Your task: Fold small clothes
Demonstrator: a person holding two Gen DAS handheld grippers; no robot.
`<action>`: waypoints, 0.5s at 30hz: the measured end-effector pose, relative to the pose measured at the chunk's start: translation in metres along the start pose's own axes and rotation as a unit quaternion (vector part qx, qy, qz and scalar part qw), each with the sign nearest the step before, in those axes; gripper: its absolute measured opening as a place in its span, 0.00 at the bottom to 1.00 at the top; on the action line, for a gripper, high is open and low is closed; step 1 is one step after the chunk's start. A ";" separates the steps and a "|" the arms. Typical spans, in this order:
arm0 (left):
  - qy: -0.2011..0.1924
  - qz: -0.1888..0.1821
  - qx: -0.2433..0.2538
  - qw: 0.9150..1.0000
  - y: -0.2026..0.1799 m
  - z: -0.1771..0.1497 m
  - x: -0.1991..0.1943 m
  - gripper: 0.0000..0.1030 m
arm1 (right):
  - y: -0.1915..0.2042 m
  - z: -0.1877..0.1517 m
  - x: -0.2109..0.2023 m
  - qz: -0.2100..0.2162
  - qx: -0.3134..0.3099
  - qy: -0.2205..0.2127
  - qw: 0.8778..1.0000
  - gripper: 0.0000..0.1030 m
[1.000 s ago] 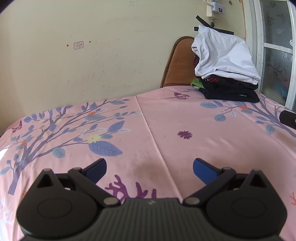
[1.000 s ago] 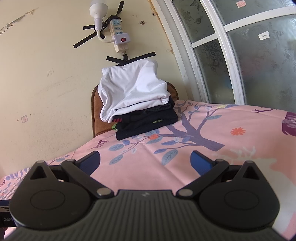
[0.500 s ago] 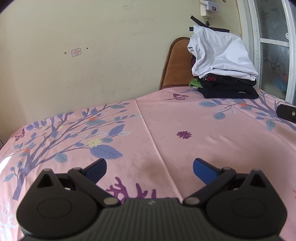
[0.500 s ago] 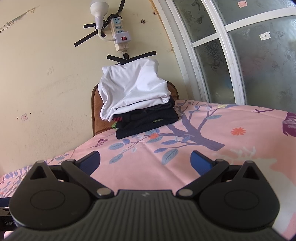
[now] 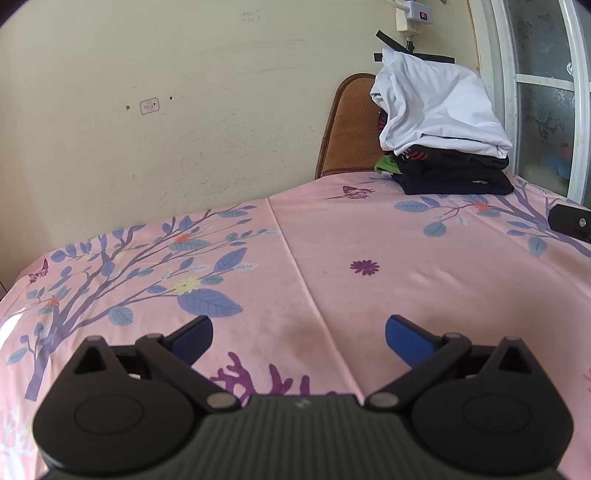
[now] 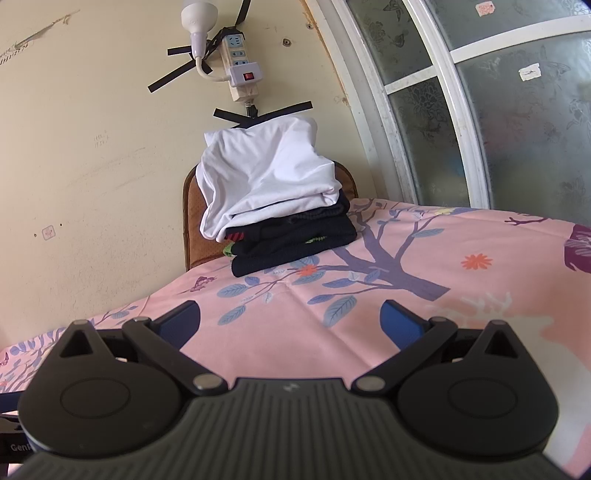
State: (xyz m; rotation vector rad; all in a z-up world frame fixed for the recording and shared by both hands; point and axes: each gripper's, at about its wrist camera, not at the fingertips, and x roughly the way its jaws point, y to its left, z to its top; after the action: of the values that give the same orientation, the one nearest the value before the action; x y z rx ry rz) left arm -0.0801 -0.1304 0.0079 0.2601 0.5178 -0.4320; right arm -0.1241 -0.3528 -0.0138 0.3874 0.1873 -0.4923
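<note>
A stack of folded clothes stands at the far corner of the table: a white garment on top of several dark ones. It also shows in the right wrist view, white garment over dark ones. My left gripper is open and empty above the pink floral tablecloth. My right gripper is open and empty, well short of the stack. Part of the right gripper shows at the right edge of the left wrist view.
A brown chair back stands behind the stack against the cream wall. A power strip and a lamp bulb are taped to the wall above. A frosted glass window runs along the right side.
Both grippers have stayed open. The left wrist view has tilted slightly, so the stack sits a little higher and more to the left. The right view is almost unchanged.
</note>
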 end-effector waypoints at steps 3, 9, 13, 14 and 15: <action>-0.001 0.000 0.001 1.000 0.000 0.000 -0.001 1.00 | 0.000 0.000 0.000 0.000 0.000 0.000 1.000 1.00; -0.002 0.001 0.002 1.000 0.000 0.000 -0.001 1.00 | 0.000 0.000 0.000 0.001 0.000 0.000 1.000 1.00; -0.003 0.002 0.003 1.000 -0.001 0.000 -0.001 1.00 | -0.001 0.000 0.000 0.001 0.000 0.001 1.000 1.00; -0.004 0.003 0.003 1.000 -0.001 0.000 -0.002 1.00 | -0.001 0.000 0.000 0.001 0.000 0.000 1.000 1.00; -0.004 0.004 0.003 1.000 -0.001 0.000 -0.002 1.00 | -0.001 0.000 0.000 0.001 0.000 0.001 1.000 1.00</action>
State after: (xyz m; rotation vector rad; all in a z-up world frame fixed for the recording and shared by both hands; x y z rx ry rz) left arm -0.0820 -0.1309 0.0084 0.2666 0.5073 -0.4264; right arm -0.1243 -0.3534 -0.0137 0.3871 0.1880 -0.4896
